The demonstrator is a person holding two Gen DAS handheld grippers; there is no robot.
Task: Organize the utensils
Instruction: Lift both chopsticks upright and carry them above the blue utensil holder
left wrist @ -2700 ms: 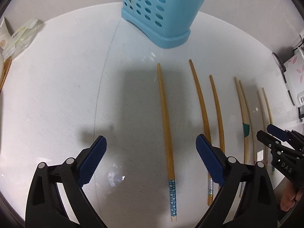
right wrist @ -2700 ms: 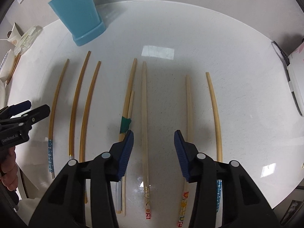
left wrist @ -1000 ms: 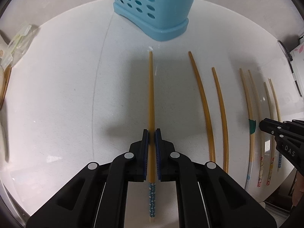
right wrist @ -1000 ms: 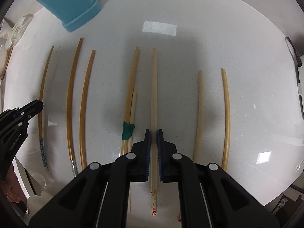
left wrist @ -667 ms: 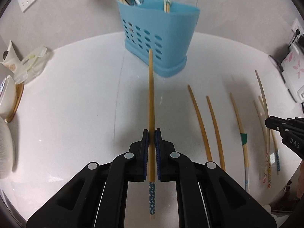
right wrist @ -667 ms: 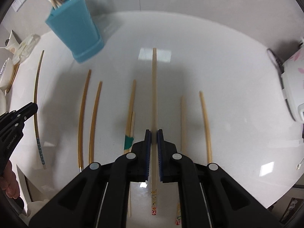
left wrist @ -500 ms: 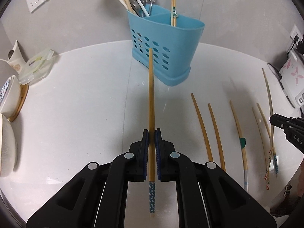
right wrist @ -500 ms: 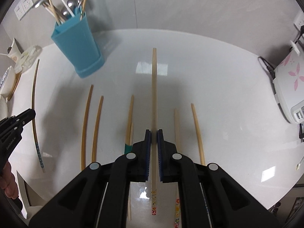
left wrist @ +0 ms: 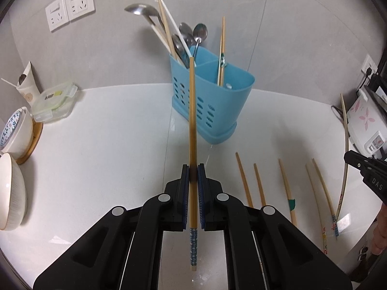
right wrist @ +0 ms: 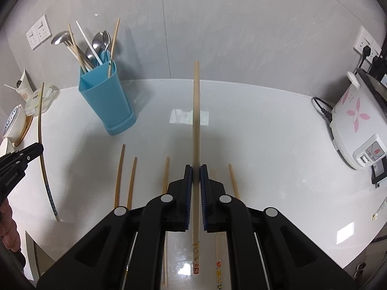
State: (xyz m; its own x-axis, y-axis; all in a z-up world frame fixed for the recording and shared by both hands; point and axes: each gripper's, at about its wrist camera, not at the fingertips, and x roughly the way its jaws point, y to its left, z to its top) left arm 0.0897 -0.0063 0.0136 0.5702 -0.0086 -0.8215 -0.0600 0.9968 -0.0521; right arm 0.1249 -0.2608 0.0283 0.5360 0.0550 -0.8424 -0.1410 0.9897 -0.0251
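Note:
My left gripper (left wrist: 193, 169) is shut on a brown chopstick with a blue dotted end (left wrist: 192, 111), lifted off the white counter with its tip pointing at the blue utensil holder (left wrist: 212, 101). My right gripper (right wrist: 196, 170) is shut on a pale chopstick with a red-printed end (right wrist: 196, 111), also raised clear of the counter. The holder (right wrist: 104, 96) stands at the back left in the right wrist view, with spoons, a ladle and chopsticks in it. Several loose chopsticks (left wrist: 244, 178) lie in a row on the counter (left wrist: 108, 157).
A rice cooker (right wrist: 355, 125) with a cord stands at the right. Bowls (left wrist: 12, 188), a lidded plastic box (left wrist: 53, 101) and a paper cup (left wrist: 26, 87) sit at the left edge. Wall sockets (left wrist: 70, 4) are behind. A person's hand (right wrist: 7, 220) shows at the left.
Both grippers have risen and tilted up, each carrying its chopstick off the counter. The holder's top, the wall and the rice cooker have come into view.

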